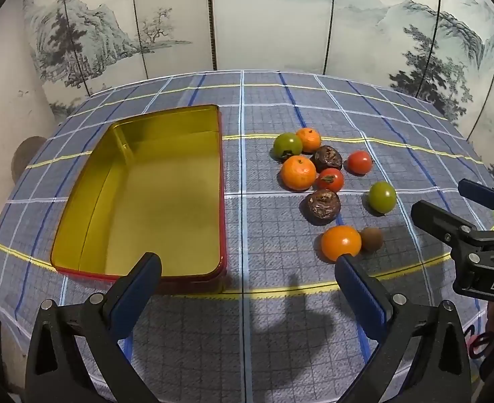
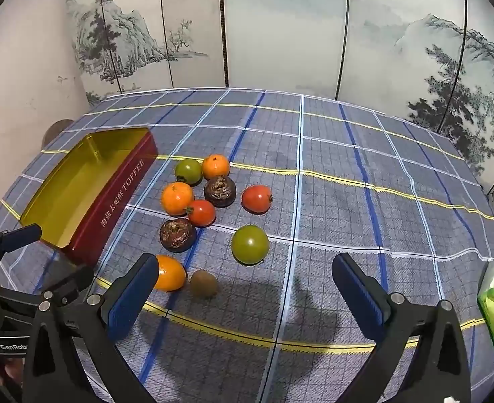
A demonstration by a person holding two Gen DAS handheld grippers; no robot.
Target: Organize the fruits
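left wrist: left gripper (image 1: pixel 248 270) jaws wide, empty; tin (image 1: pixel 210 154) at 10 o'clock, fruits (image 1: pixel 324 181) at 1 | right wrist: right gripper (image 2: pixel 245 268) spread, empty; fruits (image 2: pixel 213 201) at 11 | risk: round fruit rolls when nudged, clustered neighbours scatter

Beside the fruits sits the tin (image 1: pixel 152 201), shiny gold metal inside (red gloss outside). Under it, the tablecloth (image 1: pixel 280 319) is matt woven cloth. Right of the tin, smooth glossy tomatoes (image 2: pixel 250 244), and rough, wrinkled dark fruits (image 1: pixel 323 207).
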